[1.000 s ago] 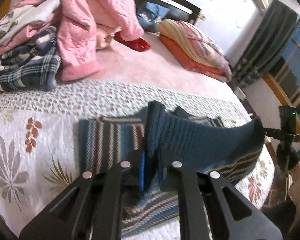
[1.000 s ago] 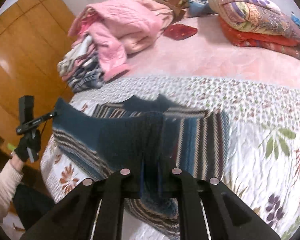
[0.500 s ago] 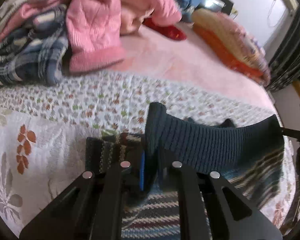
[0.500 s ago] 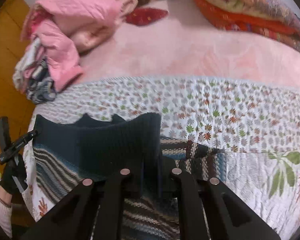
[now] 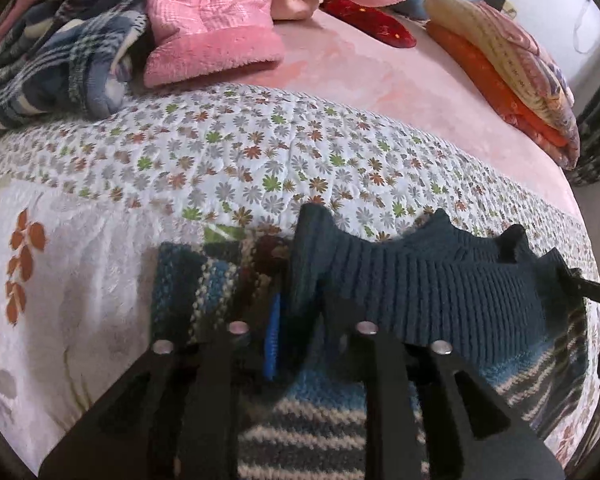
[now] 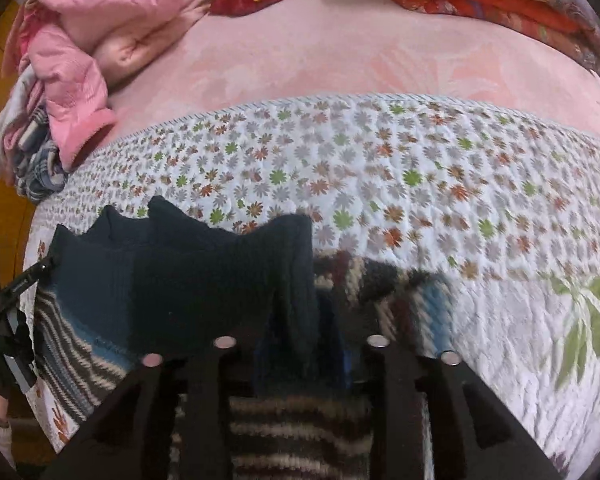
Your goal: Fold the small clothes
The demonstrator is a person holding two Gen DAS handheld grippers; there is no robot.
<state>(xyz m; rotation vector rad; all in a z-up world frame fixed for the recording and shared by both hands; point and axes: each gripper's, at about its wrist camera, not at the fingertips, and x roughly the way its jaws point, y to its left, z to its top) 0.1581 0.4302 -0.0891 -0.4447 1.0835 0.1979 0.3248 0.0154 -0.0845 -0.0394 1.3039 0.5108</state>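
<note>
Both of my grippers are clenched on the same knit sweater (image 5: 428, 280), one at each end of its dark ribbed hem. Seen from my left gripper (image 5: 296, 320), the fingers pinch a thick corner of that chunky ribbing, with a blue pad (image 5: 271, 340) showing on one finger. The hem stretches taut to the right, toward the tip of the other gripper at the frame edge. Below the hem the sweater turns to coarse stripes of blue, cream, grey and brown, and it lies spread on the quilt (image 5: 228, 152).

That quilt is white and stitched, printed with small daisies in green, rust and grey, plus larger leaf sprays near its edge. Beyond it the bed is covered by a smooth pink sheet (image 5: 372, 80).

From my right gripper (image 6: 300, 340), the fingers are closed on the opposite hem corner (the knit hides the pads here). The hem runs left to my left gripper (image 6: 16, 296), held in a black-gloved hand (image 6: 0, 364); small white lettering on it is too tiny to read.

Far left sits a heap of clothes: a fleecy pink jacket (image 5: 208, 20) over a plaid blanket (image 5: 60, 60). A red cushion (image 5: 368, 20) lies mid-bed, and folded orange and striped bedding (image 5: 512, 80) sits at right.
</note>
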